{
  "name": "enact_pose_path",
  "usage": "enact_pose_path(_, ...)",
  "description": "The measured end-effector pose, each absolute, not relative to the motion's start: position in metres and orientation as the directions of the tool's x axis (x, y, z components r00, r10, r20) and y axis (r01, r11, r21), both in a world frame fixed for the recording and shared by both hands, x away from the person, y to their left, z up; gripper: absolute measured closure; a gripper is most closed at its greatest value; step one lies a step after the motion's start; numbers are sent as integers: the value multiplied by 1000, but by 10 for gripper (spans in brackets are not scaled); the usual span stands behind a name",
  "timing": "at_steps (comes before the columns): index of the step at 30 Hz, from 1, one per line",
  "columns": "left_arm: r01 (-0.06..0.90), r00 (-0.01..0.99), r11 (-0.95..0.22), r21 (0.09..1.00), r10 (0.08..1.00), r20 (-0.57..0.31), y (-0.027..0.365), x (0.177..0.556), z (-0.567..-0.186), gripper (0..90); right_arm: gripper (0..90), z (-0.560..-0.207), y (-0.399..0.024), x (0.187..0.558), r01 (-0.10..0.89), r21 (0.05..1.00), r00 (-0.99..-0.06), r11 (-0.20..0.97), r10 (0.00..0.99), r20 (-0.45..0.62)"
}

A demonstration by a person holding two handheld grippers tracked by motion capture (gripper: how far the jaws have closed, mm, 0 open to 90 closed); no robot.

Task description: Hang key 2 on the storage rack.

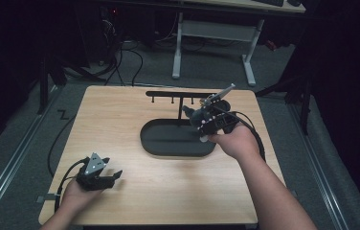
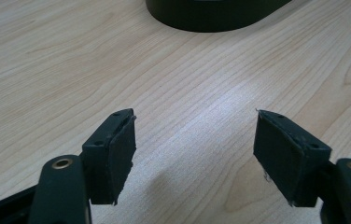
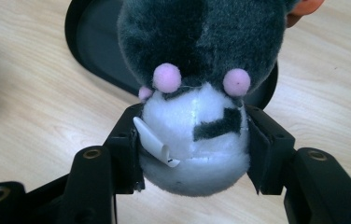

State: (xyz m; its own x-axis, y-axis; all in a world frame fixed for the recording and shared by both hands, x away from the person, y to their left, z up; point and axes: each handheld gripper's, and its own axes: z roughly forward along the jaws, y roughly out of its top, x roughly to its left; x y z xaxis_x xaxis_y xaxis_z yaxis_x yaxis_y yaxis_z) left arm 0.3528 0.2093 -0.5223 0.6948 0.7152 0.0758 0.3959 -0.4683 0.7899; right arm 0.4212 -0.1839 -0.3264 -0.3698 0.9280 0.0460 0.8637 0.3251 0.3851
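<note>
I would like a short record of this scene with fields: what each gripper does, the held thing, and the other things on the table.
right gripper: shut on plush toy, raised by the hook rack
plush toy: grey and white, pink dots, white tag
left gripper: open, holds nothing, low over table
tray: black, oval
hook rack: black bar above tray's far side
table: light wood

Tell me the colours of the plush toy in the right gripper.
Grey and white plush toy with pink dots; right gripper view.

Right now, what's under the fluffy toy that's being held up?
Under the plush toy, squeezed between the right gripper's fingers, lie the wooden table and part of the black tray's rim. The toy covers most of the tray, so what's inside stays hidden.
</note>
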Motion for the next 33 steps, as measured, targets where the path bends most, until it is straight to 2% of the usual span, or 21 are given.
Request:
enact_pose_path(11,395,697,-470,789,713,76,210,353,-522,298,461,-318,-182,434,857,414,-351,306,936,36)
enact_pose_path(20,395,699,-472,788,712,75,209,353,-522,298,461,-328,-183,440,863,411,-323,292,946,5)
enact_pose_path(27,396,701,-475,786,709,75,209,353,-522,298,462,-345,-182,440,872,381,-327,308,945,-16)
enact_pose_path(33,396,700,-474,786,710,75,209,353,-523,299,465,-336,-179,437,852,411,-351,325,936,-14)
